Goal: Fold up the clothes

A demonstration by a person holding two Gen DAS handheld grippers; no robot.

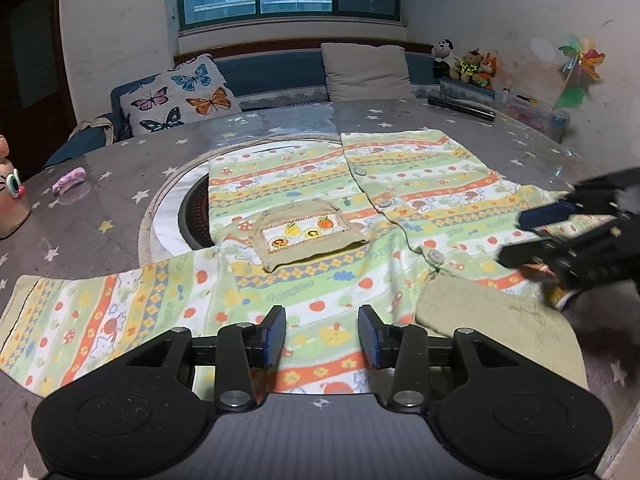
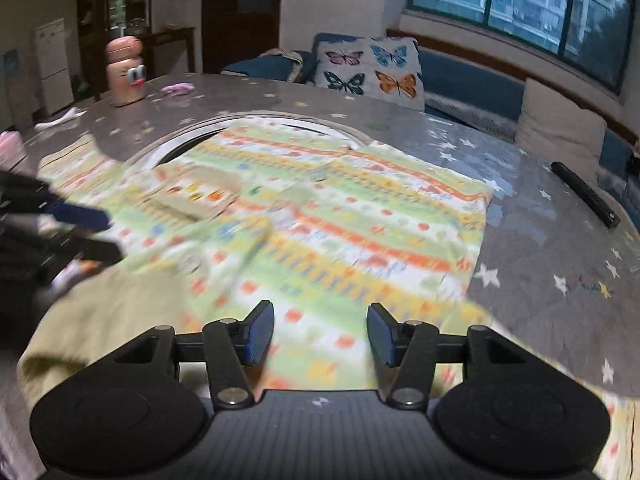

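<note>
While both grippers gape – left gripper (image 1: 322, 336), right gripper (image 2: 320, 334) – shirt (image 1: 304, 204) pocket sharp only leftward.

Bare table (image 1: 120, 240) left of the shirt (image 1: 320, 216), only a pink cloth scrap (image 1: 69, 180) and cartoon bottle (image 1: 10, 200) near its edge. Right side: black bar (image 2: 584, 194) and plastic box (image 1: 532, 114) at far rim, open star cloth between.
</note>
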